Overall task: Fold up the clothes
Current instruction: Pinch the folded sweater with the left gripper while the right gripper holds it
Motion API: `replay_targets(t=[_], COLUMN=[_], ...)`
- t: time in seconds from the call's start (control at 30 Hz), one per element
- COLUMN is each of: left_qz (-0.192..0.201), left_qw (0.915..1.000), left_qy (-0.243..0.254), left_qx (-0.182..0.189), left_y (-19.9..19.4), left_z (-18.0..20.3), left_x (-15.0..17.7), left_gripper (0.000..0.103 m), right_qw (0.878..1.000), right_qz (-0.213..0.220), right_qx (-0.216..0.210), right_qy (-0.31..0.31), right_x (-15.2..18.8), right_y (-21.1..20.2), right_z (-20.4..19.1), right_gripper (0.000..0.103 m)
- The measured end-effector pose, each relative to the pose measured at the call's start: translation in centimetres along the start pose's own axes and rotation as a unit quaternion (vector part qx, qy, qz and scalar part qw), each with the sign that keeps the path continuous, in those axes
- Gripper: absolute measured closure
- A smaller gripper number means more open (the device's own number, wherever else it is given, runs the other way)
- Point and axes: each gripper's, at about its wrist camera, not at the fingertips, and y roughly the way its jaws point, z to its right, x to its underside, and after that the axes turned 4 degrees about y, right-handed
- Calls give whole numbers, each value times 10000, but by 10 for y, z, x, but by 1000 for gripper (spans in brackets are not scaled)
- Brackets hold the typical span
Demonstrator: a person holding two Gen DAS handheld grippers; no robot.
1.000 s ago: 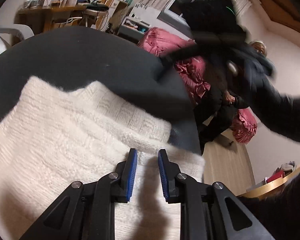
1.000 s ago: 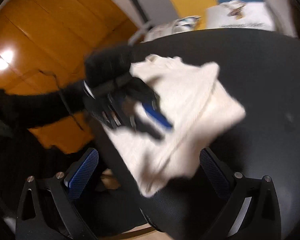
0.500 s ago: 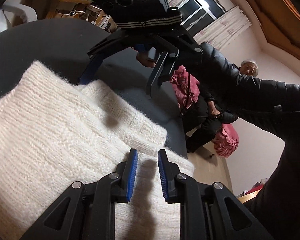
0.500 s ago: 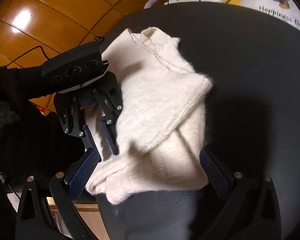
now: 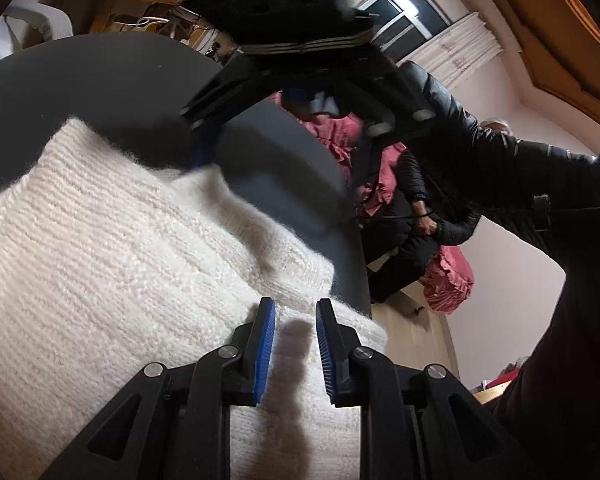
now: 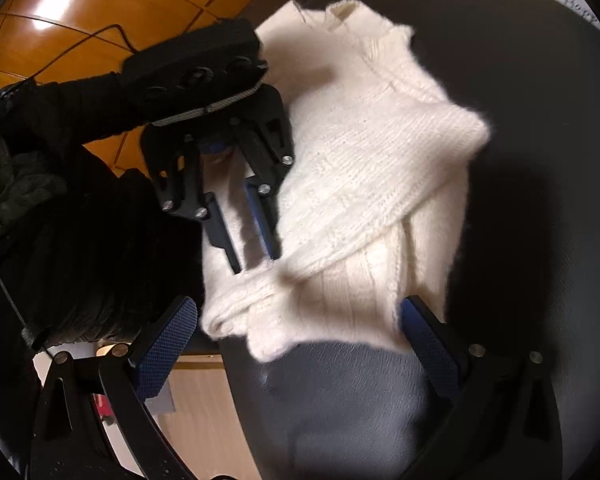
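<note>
A folded white knit sweater [image 6: 372, 184] lies on the dark round bench [image 6: 540, 160]. The left gripper [image 5: 295, 312] rests over it, jaws narrowly parted, gripping nothing; the right gripper [image 6: 296, 332] has its jaws spread wide around the sweater's near edge.

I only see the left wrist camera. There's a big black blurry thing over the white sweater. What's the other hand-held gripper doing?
Observer: In the right wrist view, the right hand-held gripper has its jaws wide open. The near edge of the white sweater is between them, not pinched.
Operator: Where's the neck hole?
Observer: The collar is at the far end, away from that gripper.
Operator: Is the sweater lying flat?
Observer: No, a folded-over part lies slantwise across the top.
</note>
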Motion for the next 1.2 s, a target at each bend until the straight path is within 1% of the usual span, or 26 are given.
replay_targets(t=[0.1,0.13,0.17,0.23,0.27,0.3,0.33,0.37,0.43,0.47,0.5,0.53,0.57,0.63,0.67,0.7,0.77,0.87,0.93,0.97,1.03,1.07,1.1,1.13,1.17,1.2], left_qz=[-49,-47,-46,-287,-505,-587,-559,-535,-516,-509,-503,-497,-491,-384,-279,-134,105,272,141,9,-68,-51,-28,-11,6,64], left_qw=[9995,9989,9987,9968,9941,9924,9920,9916,9904,9898,9889,9878,9868,9873,9883,9889,9874,9795,9722,9683,9643,9639,9645,9653,9660,9671], left_qy=[183,291,345,471,577,656,706,704,690,690,711,746,781,679,589,540,552,552,480,465,408,329,258,210,162,268], left_qx=[-263,-369,-384,-578,-766,-863,-881,-940,-1077,-1141,-1205,-1270,-1334,-1386,-1376,-1381,-1481,-1918,-2289,-2456,-2616,-2642,-2628,-2604,-2580,-2530], left_y=[-4,-6,-7,2,10,14,14,15,16,16,17,17,17,13,7,-2,-21,-41,-38,-30,-18,-16,-17,-18,-20,-21], left_z=[6,8,8,3,0,-1,-1,-1,0,1,2,4,6,9,12,17,27,35,33,32,26,24,26,28,31,37], left_x=[-12,-16,-21,-26,-25,-23,-21,-20,-19,-19,-18,-18,-18,-18,-18,-17,-13,-4,3,8,15,15,12,9,6,1], left_gripper=[82,82,82,82,86,88,88,90,91,91,91,91,91,91,85,81,81,81,80,80,79,79,79,79,80,80], right_qw=[9996,9994,9988,9967,9952,9941,9937,9932,9919,9920,9918,9918,9929,9946,9962,9974,9957,9881,9812,9795,9783,9776,9755,9726,9694,9649], right_qz=[-112,-233,-391,-742,-917,-1013,-1040,-1067,-1133,-1002,-710,-511,-416,-268,-135,49,541,1301,1728,1843,1908,1840,1673,1625,1866,2120], right_qx=[-269,-274,-272,-284,-283,-314,-373,-441,-568,-724,-987,-1070,-989,-815,-601,-276,155,528,694,694,682,740,842,948,1071,1112], right_qy=[41,-18,-93,-179,-212,-218,-201,-144,89,250,392,474,508,580,622,668,736,624,505,421,433,701,1154,1364,1179,1081], right_x=[-14,-16,-16,-8,-4,0,4,9,18,21,23,26,27,30,32,35,44,52,56,56,53,52,54,57,64,72], right_y=[9,11,12,13,13,13,14,18,32,34,29,25,22,20,15,7,-16,-39,-48,-45,-14,8,28,43,47,45], right_z=[11,7,1,-16,-25,-31,-34,-34,-23,-15,-7,-4,-5,-10,-14,-19,-33,-66,-86,-90,-87,-77,-60,-50,-53,-57], right_gripper=[0,0,0,0,0,0,0,0,0,0,0,1,1,0,0,0,0,0,0,0,0,0,0,1,0,1])
